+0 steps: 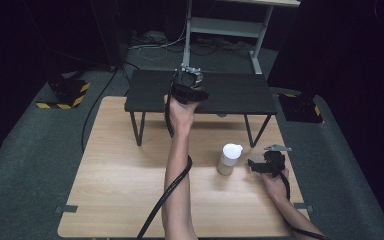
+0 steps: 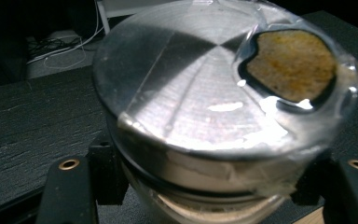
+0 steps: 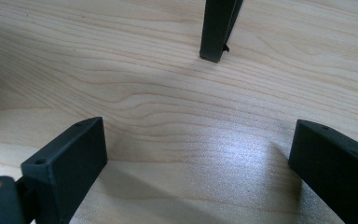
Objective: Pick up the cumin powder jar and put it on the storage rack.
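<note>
Metal, brushed and shiny, covers the flat lid of the jar (image 2: 200,107) in the left gripper view, and clear plastic film is stretched over it. Under this film, at about 2 o'clock on the lid, sits a brownish-yellow patch with a dark border. Below the lid the body looks like clear glass. The high view gives none of this detail; there the jar (image 1: 190,78) is only a small dark object on the black raised shelf (image 1: 240,92), near its far edge, at about 12 o'clock from the middle of the surface (image 1: 125,170).

The left gripper (image 1: 187,92) is stretched forward over the shelf, and its jaws stand on both sides of the jar, just below the lid. Whether the pads press on the glass or stand just off it, the pictures do not tell clearly.

The right gripper (image 1: 257,166) rests low on the light wooden surface at about 4 o'clock, released, with nothing between its jaws. Its own view shows bare wood grain (image 3: 177,121) and one black shelf leg (image 3: 216,30) at 12 o'clock.

One white-capped bottle (image 1: 228,159) stands upright just beside the right gripper. By count: one jar, one bottle, one shelf, two grippers.
</note>
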